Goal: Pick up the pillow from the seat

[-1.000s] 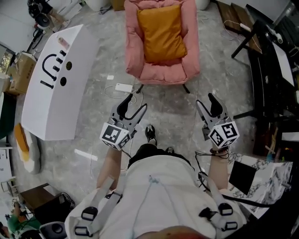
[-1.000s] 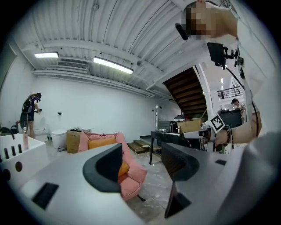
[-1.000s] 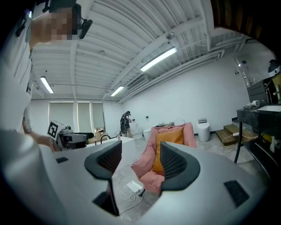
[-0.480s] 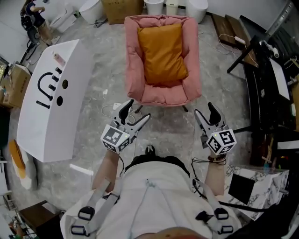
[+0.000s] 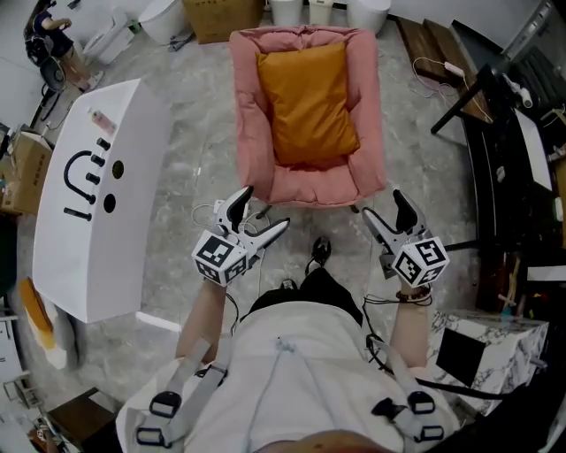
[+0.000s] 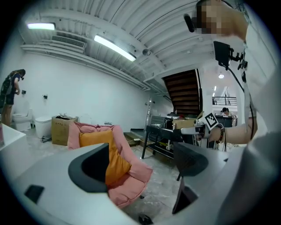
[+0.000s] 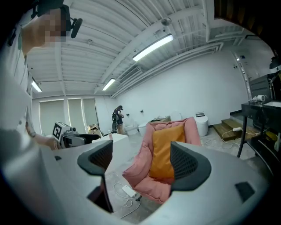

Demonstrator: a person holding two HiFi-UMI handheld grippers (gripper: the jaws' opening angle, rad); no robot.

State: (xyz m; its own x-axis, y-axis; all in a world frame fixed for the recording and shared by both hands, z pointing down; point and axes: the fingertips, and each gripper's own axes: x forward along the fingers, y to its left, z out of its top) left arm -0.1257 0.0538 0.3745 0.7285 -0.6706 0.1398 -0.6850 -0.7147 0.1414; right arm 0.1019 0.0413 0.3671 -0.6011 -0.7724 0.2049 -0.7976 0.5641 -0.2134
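Approach to the armchair [image 5: 250, 124] from its front: bare floor, passage open. The orange pillow [image 5: 308, 93] lies open from above; the armchair's padded side walls close off both its flanks. White cabinet [image 5: 97, 221] stands left of the armchair, well apart. Black table [image 5: 508, 168] stands near its right. White adapter [image 7: 128, 190] with cable lies on the floor by its front-left corner.

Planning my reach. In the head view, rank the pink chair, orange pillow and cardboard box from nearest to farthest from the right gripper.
From the right gripper, jaws opening with nothing between them:
1. Pink chair, front edge just ahead, leftward.
2. Orange pillow, in the chair against its back.
3. Cardboard box, on the floor beyond the chair, left.
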